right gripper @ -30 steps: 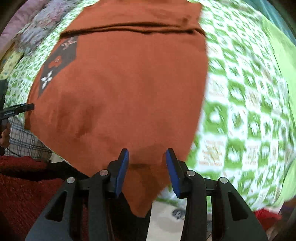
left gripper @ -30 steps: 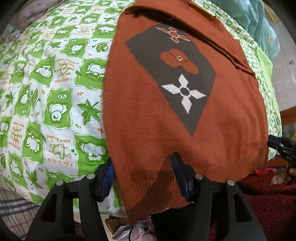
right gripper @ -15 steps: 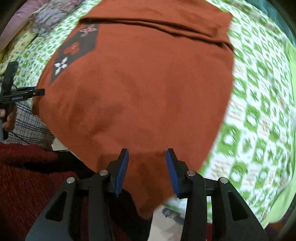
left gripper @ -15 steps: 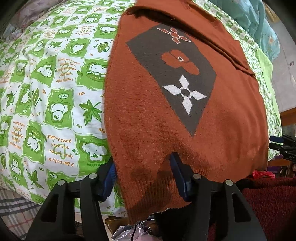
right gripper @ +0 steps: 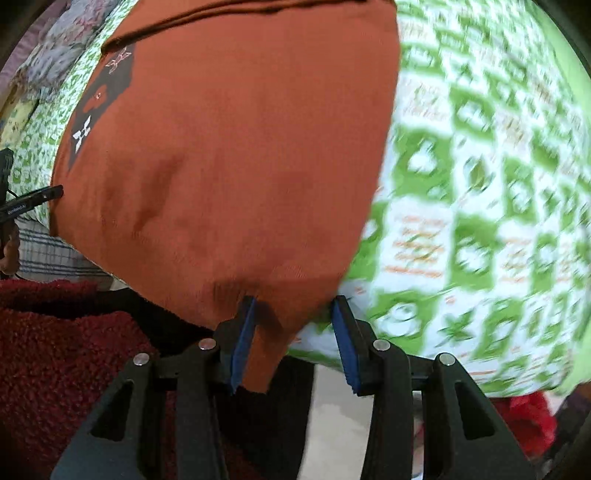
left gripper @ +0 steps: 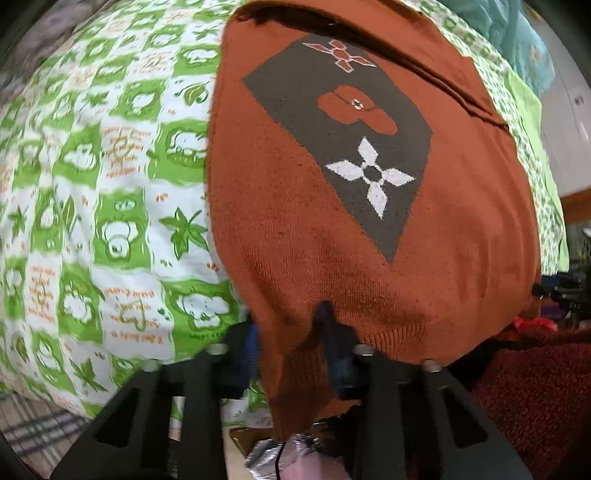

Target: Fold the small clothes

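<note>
A rust-orange knit sweater (left gripper: 303, 229) with a dark diamond patch (left gripper: 343, 140) of flowers lies flat on the bed, its hem hanging over the near edge. My left gripper (left gripper: 290, 325) is at the hem's left corner. Its jaws are closing, and bunched knit fills the narrow gap between the pads. In the right wrist view the same sweater (right gripper: 236, 155) fills the left half. My right gripper (right gripper: 293, 317) straddles the hem's right corner. Its jaws are closing too, but the cloth touches only the left pad (right gripper: 243, 332) and the right pad stands clear.
A green-and-white cartoon-print bedsheet (left gripper: 110, 192) covers the bed (right gripper: 480, 206). Dark red fuzzy fabric (right gripper: 62, 350) lies below the bed edge. Teal bedding (left gripper: 517, 33) sits at the far right, and plaid cloth (right gripper: 48, 251) hangs by the near left.
The left jaws have drawn in on the hem corner, gathering the knit. The right gripper slid to the hem's right corner and lower, and its jaws narrowed a little.
</note>
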`<state>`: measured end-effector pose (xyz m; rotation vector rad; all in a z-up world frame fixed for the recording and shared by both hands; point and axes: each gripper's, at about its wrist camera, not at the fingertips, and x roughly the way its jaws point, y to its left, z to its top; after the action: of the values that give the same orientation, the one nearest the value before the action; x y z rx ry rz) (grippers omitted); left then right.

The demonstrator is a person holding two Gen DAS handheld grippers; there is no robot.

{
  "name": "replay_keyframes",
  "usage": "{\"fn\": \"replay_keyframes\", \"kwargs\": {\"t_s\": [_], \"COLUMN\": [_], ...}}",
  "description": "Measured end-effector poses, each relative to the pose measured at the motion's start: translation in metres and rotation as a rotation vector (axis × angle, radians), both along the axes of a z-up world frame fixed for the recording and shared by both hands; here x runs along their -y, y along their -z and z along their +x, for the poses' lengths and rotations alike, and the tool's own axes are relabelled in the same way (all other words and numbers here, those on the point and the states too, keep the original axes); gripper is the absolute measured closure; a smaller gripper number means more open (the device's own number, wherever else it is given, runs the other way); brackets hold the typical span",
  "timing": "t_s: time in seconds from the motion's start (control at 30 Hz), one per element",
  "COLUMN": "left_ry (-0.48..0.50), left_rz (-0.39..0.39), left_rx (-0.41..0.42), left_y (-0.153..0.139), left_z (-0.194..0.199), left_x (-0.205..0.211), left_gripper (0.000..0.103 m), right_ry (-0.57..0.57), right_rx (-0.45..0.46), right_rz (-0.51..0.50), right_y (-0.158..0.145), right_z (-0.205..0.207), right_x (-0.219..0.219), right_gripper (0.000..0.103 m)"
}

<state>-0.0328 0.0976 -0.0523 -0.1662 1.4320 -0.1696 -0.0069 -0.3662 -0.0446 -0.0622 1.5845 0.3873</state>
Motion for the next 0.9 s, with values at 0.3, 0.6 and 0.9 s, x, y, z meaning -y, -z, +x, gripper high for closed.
{"fn": "replay_keyframes", "kwargs": {"t_s": [0.3, 0.6, 0.9], "left_ry": [0.004, -0.098, -0.154], "left_rz": [-0.117, -0.236, -0.225], "left_rx": [0.091, 0.255, 0.438], "left_y": [-0.035, -0.078, -0.115], "left_z": [0.002, 0.052, 0.160], "left_x": [-0.006, -0.018, -0.020], "left_gripper": [0.098, 0.098, 0.098], "right_ry": [-0.123, -0.088, -0.082], "right_rx": [0.155, 0.393, 0.604], "right_rz": [0.070, 0.099, -0.046], "right_y": [-0.038, -0.092, -0.107], "right_z": [0.005, 0.076, 0.167], "right_x": [-0.044, -0.042, -0.044], "right_gripper": [0.094, 0.095, 0.095]}}
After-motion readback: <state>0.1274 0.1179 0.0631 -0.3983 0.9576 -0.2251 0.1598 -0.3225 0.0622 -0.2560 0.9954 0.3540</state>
